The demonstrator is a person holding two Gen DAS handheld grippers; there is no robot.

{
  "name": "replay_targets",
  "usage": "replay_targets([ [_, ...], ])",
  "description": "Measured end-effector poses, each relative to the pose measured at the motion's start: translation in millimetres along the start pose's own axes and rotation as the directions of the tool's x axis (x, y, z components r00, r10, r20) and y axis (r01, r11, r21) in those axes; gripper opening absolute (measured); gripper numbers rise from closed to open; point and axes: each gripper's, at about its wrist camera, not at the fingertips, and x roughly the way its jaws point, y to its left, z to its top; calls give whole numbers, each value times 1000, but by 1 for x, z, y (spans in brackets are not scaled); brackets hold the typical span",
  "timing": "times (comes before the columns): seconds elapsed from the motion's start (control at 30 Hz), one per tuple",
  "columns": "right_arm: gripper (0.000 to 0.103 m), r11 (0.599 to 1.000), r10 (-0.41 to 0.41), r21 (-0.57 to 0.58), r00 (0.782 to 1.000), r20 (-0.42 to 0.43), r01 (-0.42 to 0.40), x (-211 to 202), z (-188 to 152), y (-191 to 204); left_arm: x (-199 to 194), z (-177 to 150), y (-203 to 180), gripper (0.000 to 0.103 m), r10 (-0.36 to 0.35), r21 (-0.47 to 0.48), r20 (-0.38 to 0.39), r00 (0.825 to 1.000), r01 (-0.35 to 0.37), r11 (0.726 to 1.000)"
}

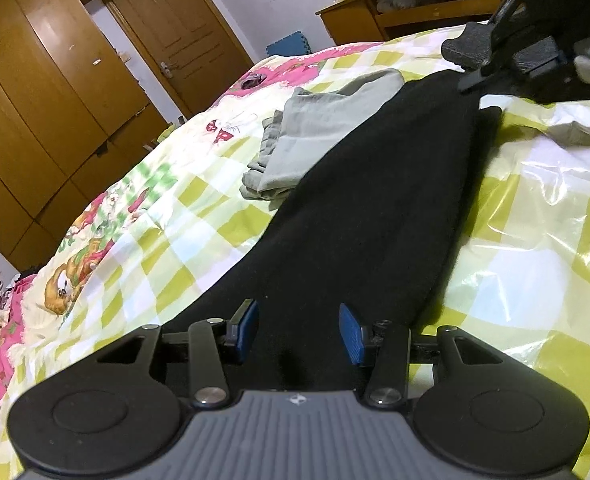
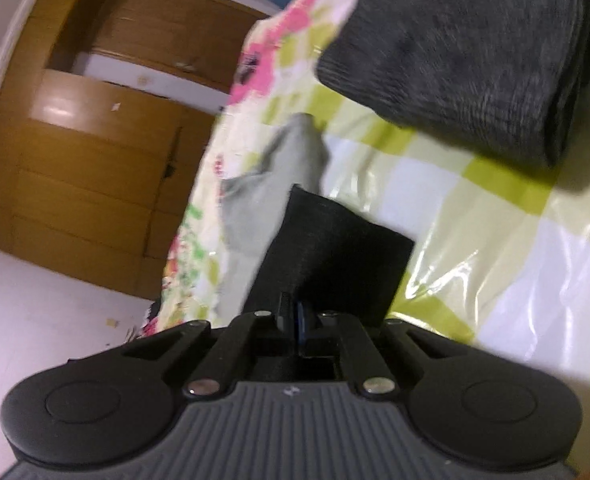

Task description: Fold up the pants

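No readable writing showed on either tool, only a small pale emblem on each grey body. The left gripper [image 1: 299, 330] stood wide apart, its blue pads [image 1: 351, 334] over the black pants [image 1: 379, 200], gripping nothing. The right gripper [image 2: 298, 322] was pinched tight on the pants' far end. The pants lay stretched along the checked bedspread [image 1: 535, 240], partly over grey clothes [image 1: 315, 136].

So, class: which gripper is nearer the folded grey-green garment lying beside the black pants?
Left. The left gripper is open over the black pants, with the folded grey-green garment ahead to its left. The right gripper is shut on the pants' far end, beyond it.
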Motion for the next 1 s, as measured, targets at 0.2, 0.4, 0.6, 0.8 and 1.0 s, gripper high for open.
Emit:
replay_targets([
  [0.2,4,995,-97,-23,995,-28,96,17,-2,-12,8,-6,-7,59,-11,14,-26,1000,11,1000],
  [0.4,4,993,-115,-45,993,-38,113,9,3,-15,13,-10,-3,60,-22,-12,-36,999,21,1000],
  [0.6,21,988,-149,24,986,-73,151,-5,-9,-13,12,-12,-5,60,-20,-9,-28,999,20,1000],
  [0.8,36,990,-118,76,991,-61,122,8,-14,-15,11,-15,-4,60,-29,-36,-34,999,28,999],
  [1.0,41,992,-100,79,995,-21,102,38,-20,-14,8,-18,-2,60,-35,-66,-31,999,33,997],
])
